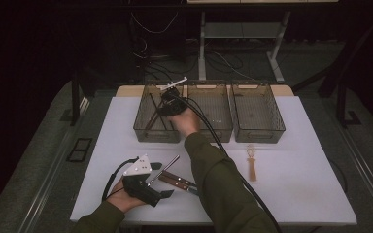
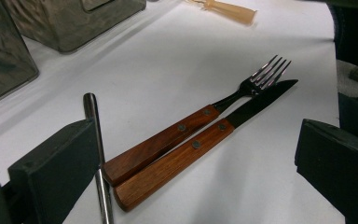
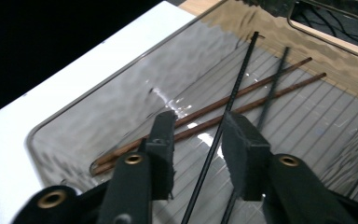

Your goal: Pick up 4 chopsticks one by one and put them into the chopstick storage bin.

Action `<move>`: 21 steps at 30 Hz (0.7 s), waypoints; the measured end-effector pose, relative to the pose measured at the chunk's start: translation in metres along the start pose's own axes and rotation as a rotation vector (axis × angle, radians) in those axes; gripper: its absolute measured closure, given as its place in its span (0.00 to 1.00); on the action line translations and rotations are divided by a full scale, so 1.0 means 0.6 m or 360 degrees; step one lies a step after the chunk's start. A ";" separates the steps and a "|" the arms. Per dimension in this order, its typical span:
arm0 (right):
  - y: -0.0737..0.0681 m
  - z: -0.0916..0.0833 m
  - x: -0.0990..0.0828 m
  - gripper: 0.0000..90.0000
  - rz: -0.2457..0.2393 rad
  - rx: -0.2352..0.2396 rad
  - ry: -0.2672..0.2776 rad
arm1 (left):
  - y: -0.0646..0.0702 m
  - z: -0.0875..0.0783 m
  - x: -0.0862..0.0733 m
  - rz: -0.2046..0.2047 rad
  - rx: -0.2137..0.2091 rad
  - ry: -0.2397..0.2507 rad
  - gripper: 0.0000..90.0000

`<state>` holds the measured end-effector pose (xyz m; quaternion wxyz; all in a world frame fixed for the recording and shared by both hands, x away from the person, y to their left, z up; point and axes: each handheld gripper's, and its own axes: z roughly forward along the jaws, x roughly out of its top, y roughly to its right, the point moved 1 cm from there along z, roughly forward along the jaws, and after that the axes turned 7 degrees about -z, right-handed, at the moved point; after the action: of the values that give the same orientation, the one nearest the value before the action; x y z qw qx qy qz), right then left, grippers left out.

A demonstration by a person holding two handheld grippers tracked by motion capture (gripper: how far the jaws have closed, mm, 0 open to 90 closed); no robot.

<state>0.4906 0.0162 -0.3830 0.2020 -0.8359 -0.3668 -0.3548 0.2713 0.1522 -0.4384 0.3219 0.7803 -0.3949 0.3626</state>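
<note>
White table (image 1: pixel 296 194): fork (image 2: pixel 242 91), knife (image 2: pixel 200 144), three bins (image 1: pixel 257 114).

The white table (image 1: pixel 296 160) stood on a grey floor (image 1: pixel 43 160) in a dim room, its far side lost in darkness. A strip of pale wood (image 1: pixel 126 91) showed along the table's far edge. Behind it rose the light metal legs of a frame (image 1: pixel 202 48), with a tangle of dark cables (image 1: pixel 150 58) on the floor beside them. A dark stand (image 1: pixel 75 99) stood at the table's left, and a small vent-like grille (image 1: pixel 79 149) lay on the floor.
</note>
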 end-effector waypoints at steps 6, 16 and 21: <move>-0.002 -0.032 -0.004 0.56 -0.0063 0.0020 0.0013 | 0.000 -0.001 0.001 0.0010 0.0004 0.0003 0.00; 0.010 -0.102 -0.033 0.39 -0.0119 0.0127 0.0063 | -0.001 -0.001 0.000 0.0008 0.0019 0.0001 0.00; 0.018 -0.140 -0.064 0.33 -0.0157 0.0106 0.0099 | 0.001 0.000 0.000 -0.0015 0.0025 0.0012 0.00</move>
<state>0.4431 -0.0594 -0.3562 0.2234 -0.7982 -0.4126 -0.3777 0.2708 0.1519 -0.4385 0.3190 0.7834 -0.3872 0.3669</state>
